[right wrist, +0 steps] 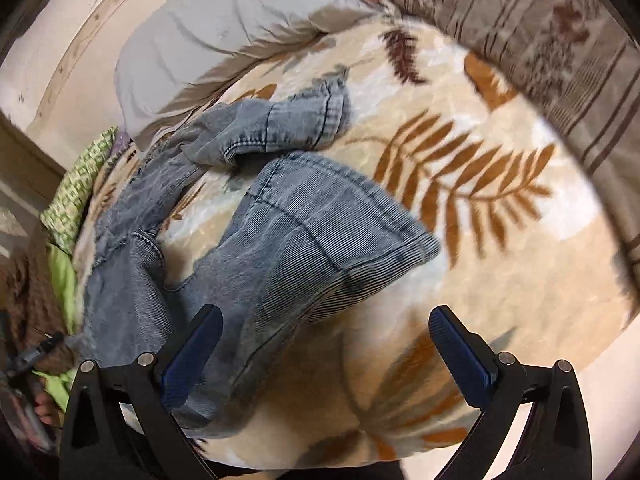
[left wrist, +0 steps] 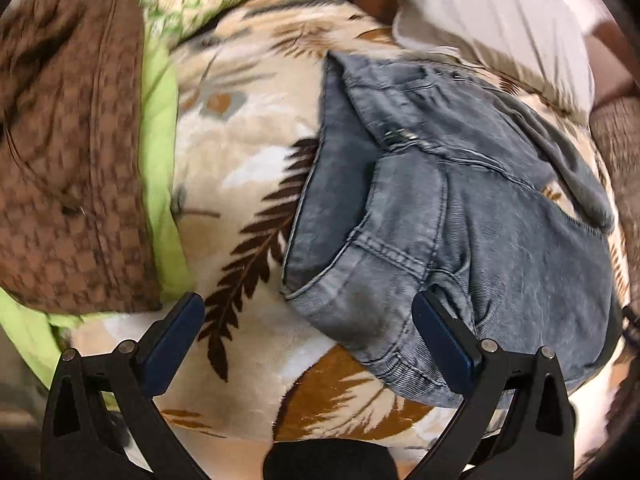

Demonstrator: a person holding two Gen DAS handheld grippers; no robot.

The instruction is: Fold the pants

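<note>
Two jaws: left gripper [left wrist: 308, 320] and right gripper [right wrist: 326, 334] both gape, empty.
Risk: crumpled jeans [right wrist: 288, 240] bunch on the plush blanket [right wrist: 500, 280]; a single-layer pinch skews the fold.

The pants [left wrist: 460, 208] are lying on the blanket [left wrist: 248, 128]. In the left wrist view, a quilt [left wrist: 68, 152] is sitting left of the pants, a pillow [left wrist: 492, 20] behind them. In the right wrist view, a cushion [right wrist: 560, 48] is resting beyond them, rightward.
</note>
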